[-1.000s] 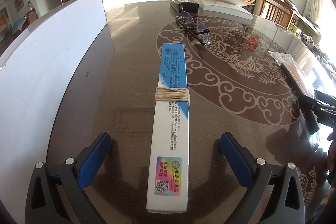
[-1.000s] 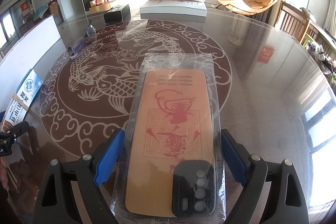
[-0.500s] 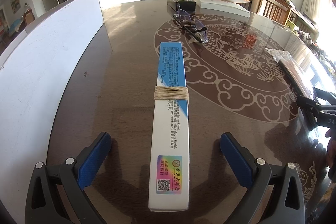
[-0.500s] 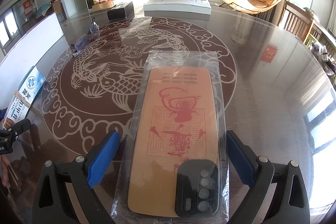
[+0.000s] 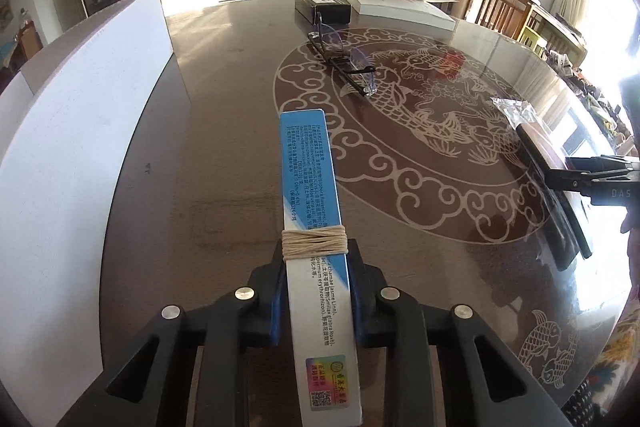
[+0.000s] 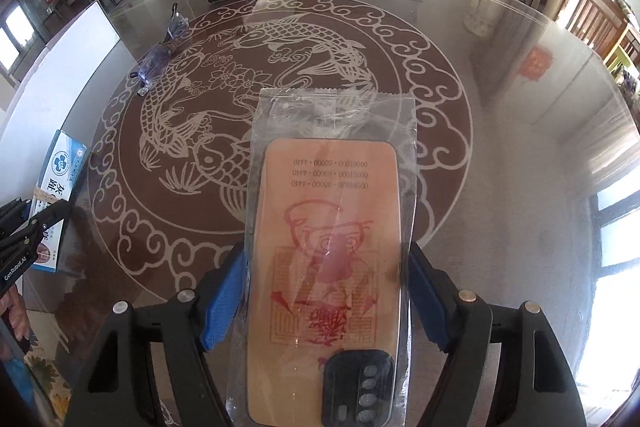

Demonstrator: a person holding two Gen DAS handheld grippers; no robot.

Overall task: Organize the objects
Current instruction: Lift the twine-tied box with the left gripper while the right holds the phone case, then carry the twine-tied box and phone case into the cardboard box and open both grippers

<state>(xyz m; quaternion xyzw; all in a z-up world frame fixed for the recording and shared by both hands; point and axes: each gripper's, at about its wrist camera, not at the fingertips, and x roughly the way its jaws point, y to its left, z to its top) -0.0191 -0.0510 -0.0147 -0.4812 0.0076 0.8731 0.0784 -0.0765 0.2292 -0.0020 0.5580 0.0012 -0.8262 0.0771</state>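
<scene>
A long, narrow blue-and-white box (image 5: 316, 267) with small printed text, a band of tan string wound around its middle and a hologram sticker at its near end stands on its thin edge at the left of the desk (image 5: 224, 131), pointing away. At the right, a tan phone case (image 6: 326, 267) with a red print and black camera block lies flat in a clear plastic sleeve. Folded glasses (image 5: 344, 61) lie farther off, near a black case (image 5: 322, 7).
</scene>
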